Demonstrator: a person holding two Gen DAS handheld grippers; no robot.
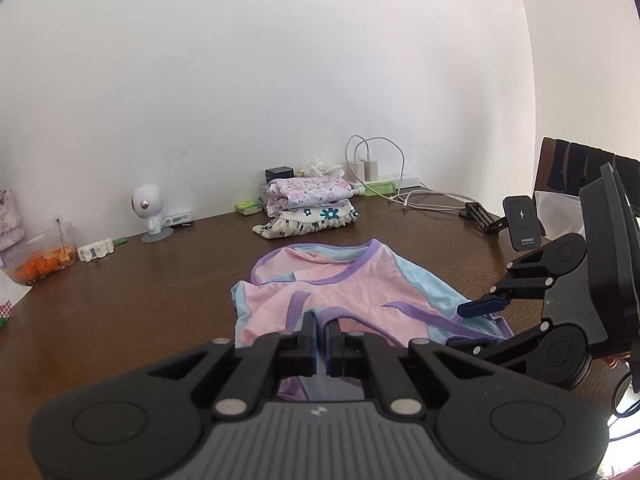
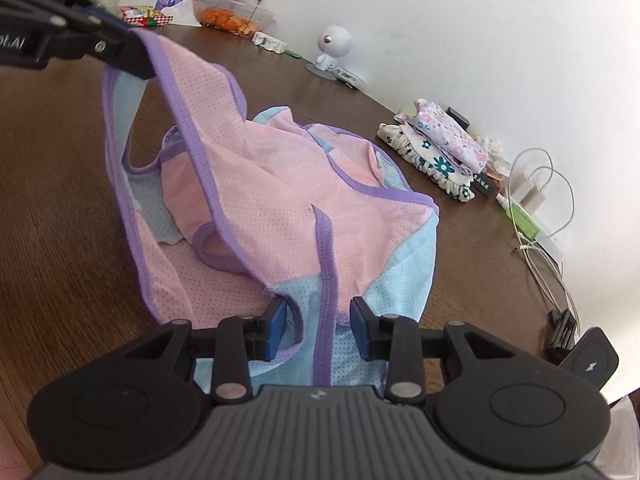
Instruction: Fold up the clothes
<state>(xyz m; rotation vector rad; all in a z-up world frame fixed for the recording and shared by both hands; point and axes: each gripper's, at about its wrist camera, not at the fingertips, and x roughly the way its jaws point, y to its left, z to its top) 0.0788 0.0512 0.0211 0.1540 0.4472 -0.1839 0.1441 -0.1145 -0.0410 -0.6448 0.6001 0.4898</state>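
Observation:
A pink and light-blue mesh garment [image 1: 340,288] with purple trim lies crumpled on the brown table [image 1: 120,304]. It also shows in the right wrist view [image 2: 280,184]. My left gripper [image 1: 320,328] is shut on its purple-trimmed edge and lifts that edge off the table, as the right wrist view shows [image 2: 136,64]. My right gripper [image 2: 318,320] is open, with its blue pads either side of a purple seam at the garment's near blue end. It also shows in the left wrist view [image 1: 472,320], at the garment's right edge.
A stack of folded floral clothes [image 1: 308,204] sits near the wall, also in the right wrist view [image 2: 436,148]. Chargers and white cables [image 1: 384,176], a white robot figurine [image 1: 150,212], a container of orange food [image 1: 44,256] and a black phone stand [image 1: 520,220] line the table's back and sides.

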